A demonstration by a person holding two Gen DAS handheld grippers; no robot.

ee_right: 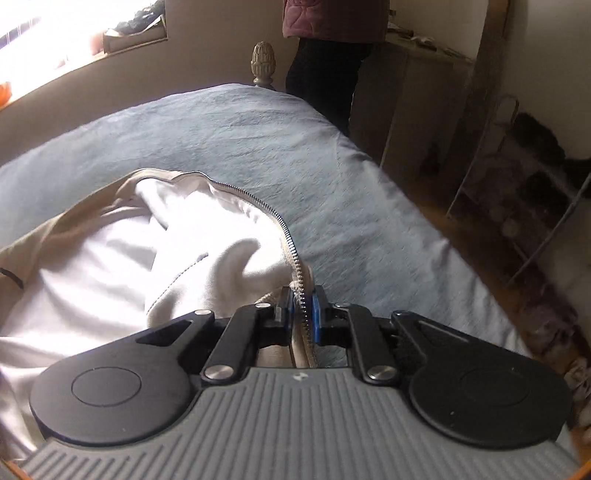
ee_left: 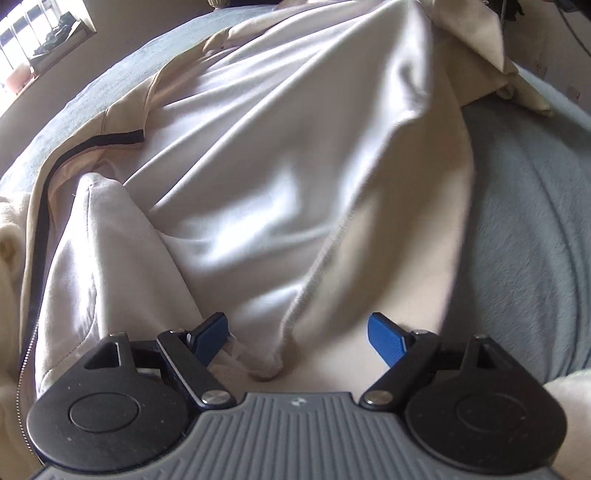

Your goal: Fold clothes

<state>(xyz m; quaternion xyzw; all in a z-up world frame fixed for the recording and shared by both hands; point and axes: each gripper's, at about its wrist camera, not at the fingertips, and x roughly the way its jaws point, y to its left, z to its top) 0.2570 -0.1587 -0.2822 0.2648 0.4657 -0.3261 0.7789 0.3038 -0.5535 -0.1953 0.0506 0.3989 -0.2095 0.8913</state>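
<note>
A cream zip-up jacket [ee_left: 280,155] with a pale lining lies spread on the blue-grey bed cover [ee_left: 535,229]; part of it is lifted and pulled taut toward the top right of the left wrist view. My left gripper [ee_left: 297,334] stands open just above the fabric, a hemmed edge [ee_left: 314,266] running down between its blue pads [ee_left: 386,338] without being pinched. In the right wrist view my right gripper [ee_right: 302,308] is shut on the jacket's zipper edge [ee_right: 273,214], holding it up off the bed. The lining [ee_right: 110,258] bunches to its left.
The bed cover [ee_right: 258,147] stretches beyond the jacket to a bedpost finial [ee_right: 263,61]. A person in dark trousers [ee_right: 321,66] stands past the bed's far corner. A wire rack [ee_right: 524,206] and wooden floor lie to the right. A bright window [ee_right: 55,33] is at the upper left.
</note>
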